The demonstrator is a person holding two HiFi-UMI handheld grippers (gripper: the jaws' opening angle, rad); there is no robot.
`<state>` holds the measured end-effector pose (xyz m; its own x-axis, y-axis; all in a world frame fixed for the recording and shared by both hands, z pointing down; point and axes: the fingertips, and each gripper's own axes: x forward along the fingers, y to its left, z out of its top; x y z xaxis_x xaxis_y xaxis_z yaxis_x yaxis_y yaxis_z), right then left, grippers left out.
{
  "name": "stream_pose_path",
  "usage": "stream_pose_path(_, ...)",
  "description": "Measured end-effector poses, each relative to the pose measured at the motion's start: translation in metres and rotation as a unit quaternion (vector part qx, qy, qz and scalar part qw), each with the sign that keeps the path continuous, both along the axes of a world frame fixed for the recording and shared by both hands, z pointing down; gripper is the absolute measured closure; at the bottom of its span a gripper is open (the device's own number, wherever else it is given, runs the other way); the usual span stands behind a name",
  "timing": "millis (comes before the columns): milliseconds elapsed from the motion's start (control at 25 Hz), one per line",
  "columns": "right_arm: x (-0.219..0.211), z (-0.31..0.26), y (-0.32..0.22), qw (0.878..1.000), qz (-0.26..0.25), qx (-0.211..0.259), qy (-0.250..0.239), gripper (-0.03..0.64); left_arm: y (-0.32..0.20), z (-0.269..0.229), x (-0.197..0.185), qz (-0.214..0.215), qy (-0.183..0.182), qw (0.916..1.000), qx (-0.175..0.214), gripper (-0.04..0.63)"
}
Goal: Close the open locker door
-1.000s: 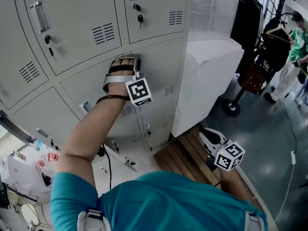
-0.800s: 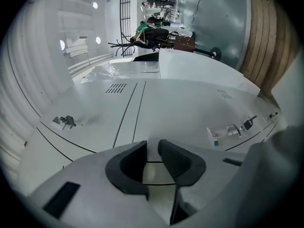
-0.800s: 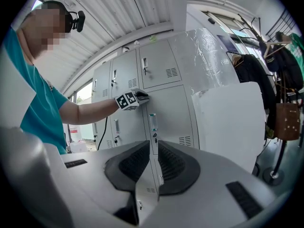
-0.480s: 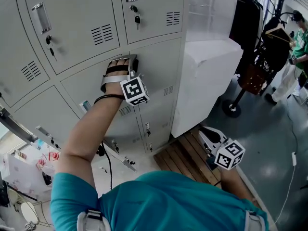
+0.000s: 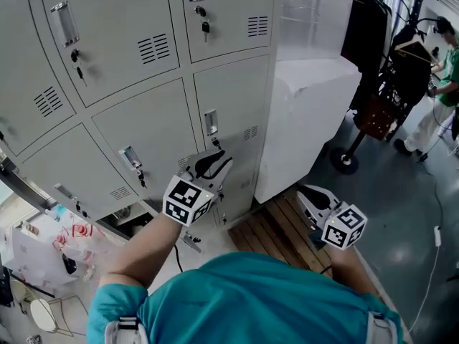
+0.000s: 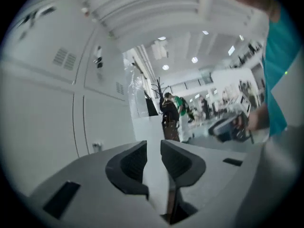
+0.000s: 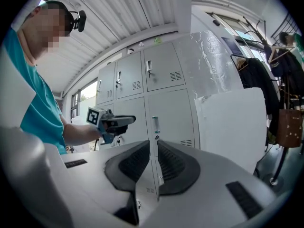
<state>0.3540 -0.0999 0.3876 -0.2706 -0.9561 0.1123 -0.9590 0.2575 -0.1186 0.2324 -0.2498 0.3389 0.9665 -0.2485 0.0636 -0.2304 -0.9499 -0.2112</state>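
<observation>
Head view: left gripper (image 5: 219, 165) ajar, empty

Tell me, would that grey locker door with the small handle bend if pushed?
Probably not much: the locker door looks like flat sheet metal, shut flush in its frame. Its smooth face seems slippery; the handle likely gives better purchase.

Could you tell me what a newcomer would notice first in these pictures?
The bank of grey lockers fills the head view's upper left, with a tall white wrapped block beside it on the right. In front of the lockers hangs the left gripper, jaws apart and empty; the right gripper sits low by wooden slats, also empty.
</observation>
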Motion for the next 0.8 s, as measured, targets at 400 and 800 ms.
stream_pose_path(400, 0.000, 0.002, 0.005, 1.000, -0.011, -0.002, 0.002, 0.578, 0.023, 0.079, -0.044, -0.021, 0.064, 0.9804, -0.185, 0.592)
stream_pose_path(800, -0.018, 0.006, -0.018, 0.996, -0.089, -0.012, -0.001, 0.578, 0.029, 0.155, -0.091, -0.166, -0.072, 0.9739, -0.137, 0.592)
